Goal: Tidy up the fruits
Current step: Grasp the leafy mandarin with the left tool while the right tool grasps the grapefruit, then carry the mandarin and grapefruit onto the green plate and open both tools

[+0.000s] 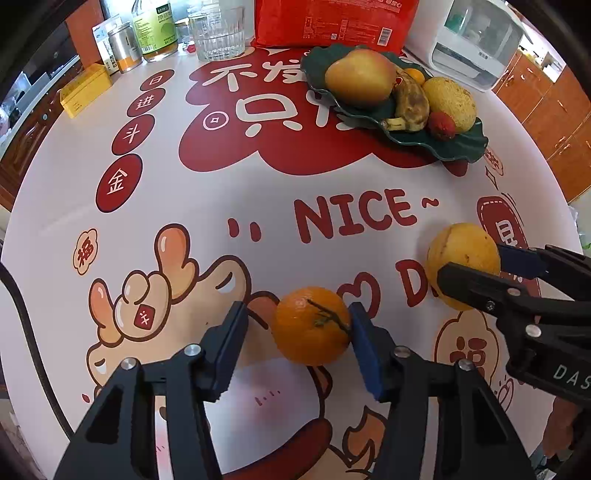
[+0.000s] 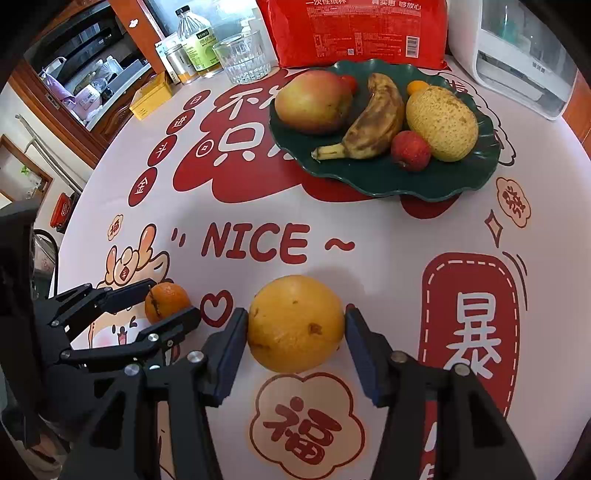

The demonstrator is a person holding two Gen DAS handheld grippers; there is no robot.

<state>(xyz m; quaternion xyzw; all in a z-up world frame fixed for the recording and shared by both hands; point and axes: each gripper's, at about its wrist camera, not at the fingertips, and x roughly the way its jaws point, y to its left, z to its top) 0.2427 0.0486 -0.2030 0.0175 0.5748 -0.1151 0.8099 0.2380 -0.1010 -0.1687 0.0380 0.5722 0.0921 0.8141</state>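
Here, the left gripper [image 1: 297,334] straddles one small, round, dimpled tangerine [image 1: 312,326] on the glossy printed table [image 1: 258,192], only its right pad touching. The right gripper [image 2: 295,332] brackets one larger, smooth, speckled yellow orange [image 2: 295,323], a slight gap on the right. Behind, a scalloped green plate [image 2: 384,177] holds six fruits.

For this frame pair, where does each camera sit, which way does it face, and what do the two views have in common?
Left wrist: on the left gripper, looking steeply down along its fingers at the small orange; the right gripper shows at the right edge.
Right wrist: on the right gripper, looking steeply down at the yellow citrus; the left gripper shows at the left.
Shared: both fruits, the green plate, the red bag, the glass.
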